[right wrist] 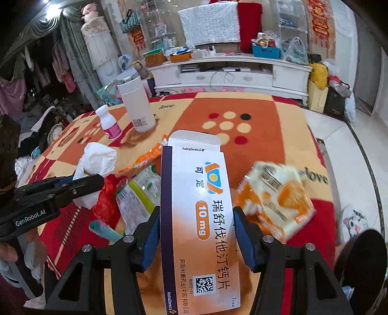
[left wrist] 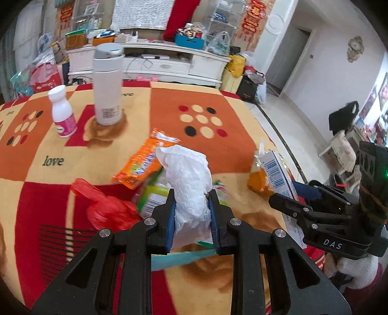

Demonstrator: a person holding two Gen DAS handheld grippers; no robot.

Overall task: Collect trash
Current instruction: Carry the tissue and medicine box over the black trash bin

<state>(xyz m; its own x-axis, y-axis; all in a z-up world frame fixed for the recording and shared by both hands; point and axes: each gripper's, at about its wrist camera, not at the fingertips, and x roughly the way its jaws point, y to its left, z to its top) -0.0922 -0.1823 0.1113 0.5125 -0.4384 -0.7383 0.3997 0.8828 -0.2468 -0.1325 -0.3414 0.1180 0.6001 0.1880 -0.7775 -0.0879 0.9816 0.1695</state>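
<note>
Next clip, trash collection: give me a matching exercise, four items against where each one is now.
1 crumpled white tissue
2 medicine box
3 white flask
4 red plastic bag

A standing upright on the table
B between the right gripper's fingers
C lying on the table
D between the left gripper's fingers

Pairs: 1-D, 2-B, 3-A, 4-C

A home living room: white TV cabinet [left wrist: 155, 58], festive red door hangings [left wrist: 253, 21], blanket-covered table [left wrist: 218, 97].

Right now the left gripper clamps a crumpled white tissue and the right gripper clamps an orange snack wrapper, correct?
Not quite. The right gripper holds a white medicine box, as the right wrist view shows; the orange snack wrapper lies beside it. The left gripper does clamp the crumpled white tissue.
</note>
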